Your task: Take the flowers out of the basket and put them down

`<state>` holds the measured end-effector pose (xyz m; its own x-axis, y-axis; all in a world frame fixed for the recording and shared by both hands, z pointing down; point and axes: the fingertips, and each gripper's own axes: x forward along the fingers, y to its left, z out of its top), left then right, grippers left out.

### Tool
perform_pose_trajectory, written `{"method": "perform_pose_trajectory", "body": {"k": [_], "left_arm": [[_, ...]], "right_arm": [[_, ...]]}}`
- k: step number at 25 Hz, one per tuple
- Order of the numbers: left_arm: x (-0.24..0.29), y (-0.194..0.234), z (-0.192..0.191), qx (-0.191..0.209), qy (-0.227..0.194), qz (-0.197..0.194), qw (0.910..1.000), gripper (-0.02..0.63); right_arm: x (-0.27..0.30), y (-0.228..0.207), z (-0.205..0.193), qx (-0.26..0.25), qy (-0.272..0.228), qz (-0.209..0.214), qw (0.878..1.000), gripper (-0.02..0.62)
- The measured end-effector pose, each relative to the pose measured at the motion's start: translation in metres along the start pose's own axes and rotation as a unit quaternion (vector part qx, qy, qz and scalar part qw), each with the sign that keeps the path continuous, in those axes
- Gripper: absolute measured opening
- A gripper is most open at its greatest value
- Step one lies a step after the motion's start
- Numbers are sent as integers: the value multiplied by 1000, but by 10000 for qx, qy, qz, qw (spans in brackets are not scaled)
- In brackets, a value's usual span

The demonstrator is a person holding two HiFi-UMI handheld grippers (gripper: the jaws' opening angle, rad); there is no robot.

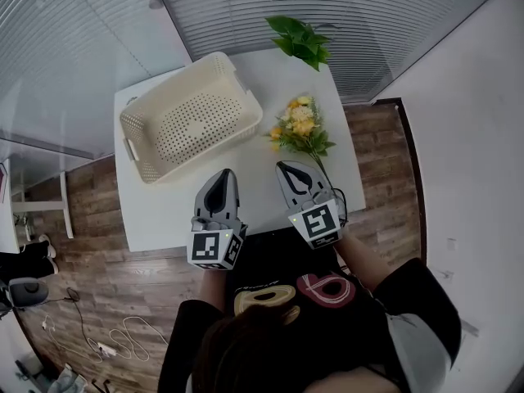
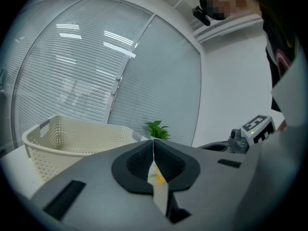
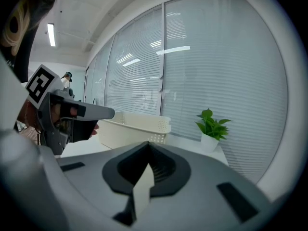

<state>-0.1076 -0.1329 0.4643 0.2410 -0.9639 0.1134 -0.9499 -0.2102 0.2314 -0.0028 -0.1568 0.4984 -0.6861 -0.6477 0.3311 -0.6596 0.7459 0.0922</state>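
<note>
Flowers: a small bunch of yellow blooms with green leaves, the flowers [image 1: 301,128], is seen lying flat on the white surface [image 1: 164,211], right of centre in the head view, outside the basket and just beside its right-hand corner.
Handling: the bunch is judged to be light, soft and easily crushed; the blooms and leaves would bend or shed under pressure.
Hold point: the stems [image 1: 320,162], pointing toward the lower right of the frame, are judged the place to be gripped, low on the bunch and clear of the blooms, with a gentle squeeze.
Basket: the cream perforated basket [image 1: 241,80] is seen at upper left of centre, upright and with nothing in it.
Right gripper: the right gripper [image 1: 285,169] is held just below the bunch, near the stem end, with its jaws fully together and nothing between them.
Left gripper: the left gripper [image 1: 224,175] is held below the basket, its jaws closed tip to tip on nothing; a sliver of the flowers is seen only through the gap behind the tips.
Potted plant: a small green potted plant [image 1: 299,38] is set at the far edge of the surface, top centre.
Task stage: the removal is judged to be done already.
</note>
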Motion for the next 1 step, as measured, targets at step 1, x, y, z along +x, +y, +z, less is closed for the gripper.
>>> {"method": "perform_pose_trajectory", "body": {"k": [1], "left_arm": [[0, 0, -1, 4, 7, -1, 10000, 18]], "right_arm": [[0, 1, 0, 0, -5, 5, 10000, 9]]}}
